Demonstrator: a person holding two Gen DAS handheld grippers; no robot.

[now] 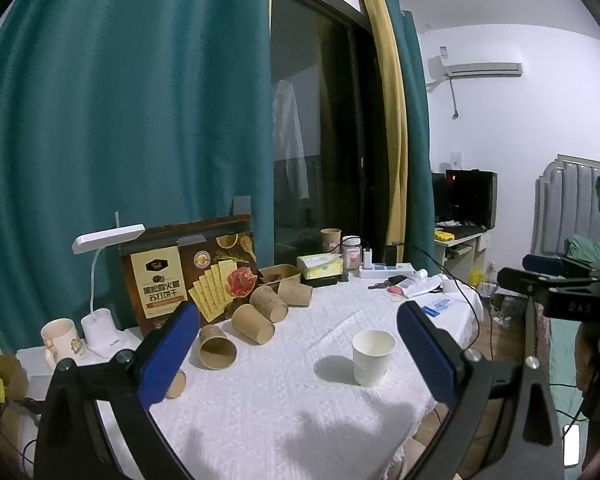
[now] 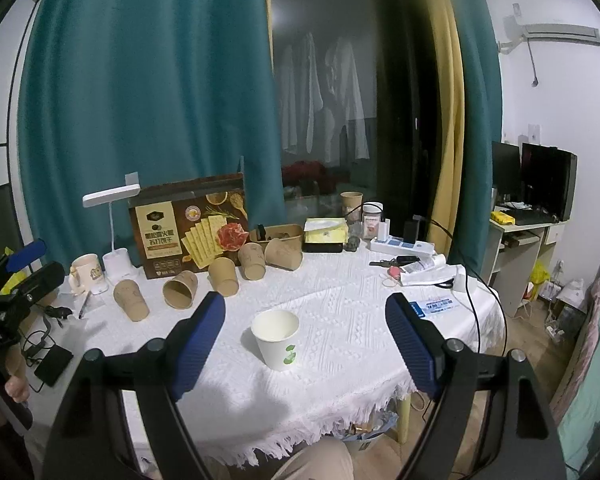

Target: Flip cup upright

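Note:
A white paper cup [image 2: 277, 340] with a green mark stands upright, mouth up, on the white tablecloth [image 2: 340, 312]. It also shows in the left wrist view [image 1: 373, 357]. My right gripper [image 2: 306, 344] is open and empty, held back from the cup, which sits between its blue fingers [image 2: 198, 344] in the view. My left gripper [image 1: 298, 356] is open and empty, with the cup nearer its right finger [image 1: 428, 356]. The right gripper's body shows at the left wrist view's right edge [image 1: 556, 284].
Several brown paper cups [image 2: 180, 288] lie on their sides or stand inverted at the back left, in front of a cracker box [image 2: 190, 226]. A desk lamp [image 2: 112, 196], mug [image 2: 85, 270], tissue box [image 2: 325, 232], power strip [image 2: 400, 246], cables and papers [image 2: 428, 274] crowd the far edge.

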